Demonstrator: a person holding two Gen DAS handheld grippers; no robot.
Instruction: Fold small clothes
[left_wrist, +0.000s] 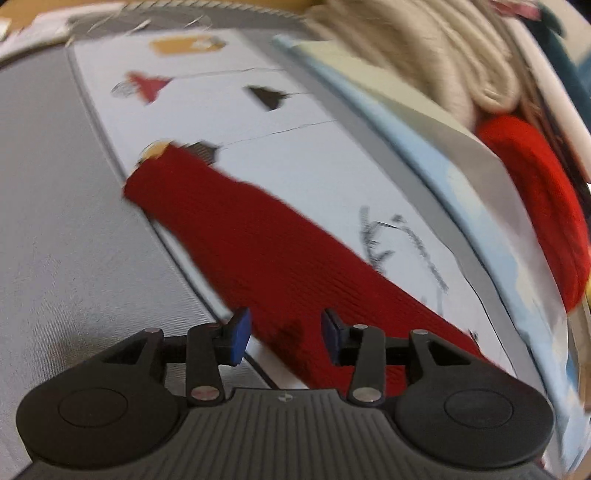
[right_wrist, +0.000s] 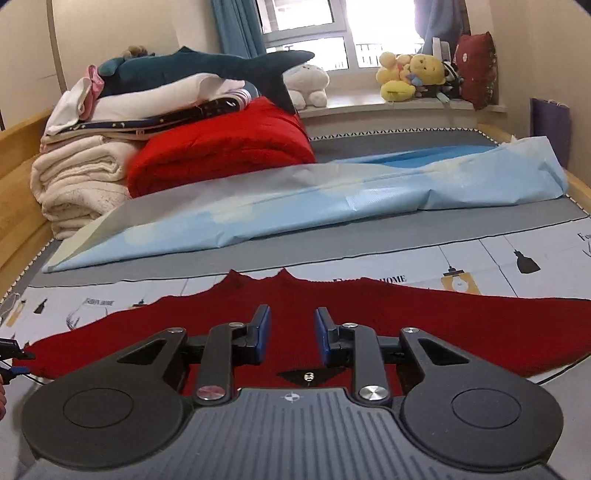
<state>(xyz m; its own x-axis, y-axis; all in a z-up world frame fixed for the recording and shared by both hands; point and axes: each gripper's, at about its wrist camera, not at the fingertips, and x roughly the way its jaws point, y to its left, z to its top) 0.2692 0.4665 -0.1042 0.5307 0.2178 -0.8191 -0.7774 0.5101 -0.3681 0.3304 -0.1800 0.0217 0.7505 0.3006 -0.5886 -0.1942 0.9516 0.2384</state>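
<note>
While the red knitted sweater (right_wrist: 332, 314) lies spread flat on the white printed cloth (right_wrist: 517, 254), both grippers stay above it with their jaws apart and nothing between them. From the right wrist camera, the right gripper (right_wrist: 291, 334) hangs over the middle of the garment, near its collar, and the two sleeves reach out to either side. The tips of the left gripper (right_wrist: 14, 356) show at the left edge of that view, just beside the end of one sleeve. In the left wrist camera, which is blurred, the left gripper (left_wrist: 286, 336) is open above a long red sleeve (left_wrist: 258, 243) that runs diagonally across the cloth, with its cuff at the border of the grey mattress cover (left_wrist: 55, 221).

Behind the sweater lies a folded light blue sheet (right_wrist: 332, 199). Further back, a stack of cream blankets (right_wrist: 77, 184) and a folded red quilt (right_wrist: 221, 144) carry white bedding and a dark plush shark (right_wrist: 207, 66). Yellow plush toys (right_wrist: 410, 75) sit on the window sill. No box or basket is visible.
</note>
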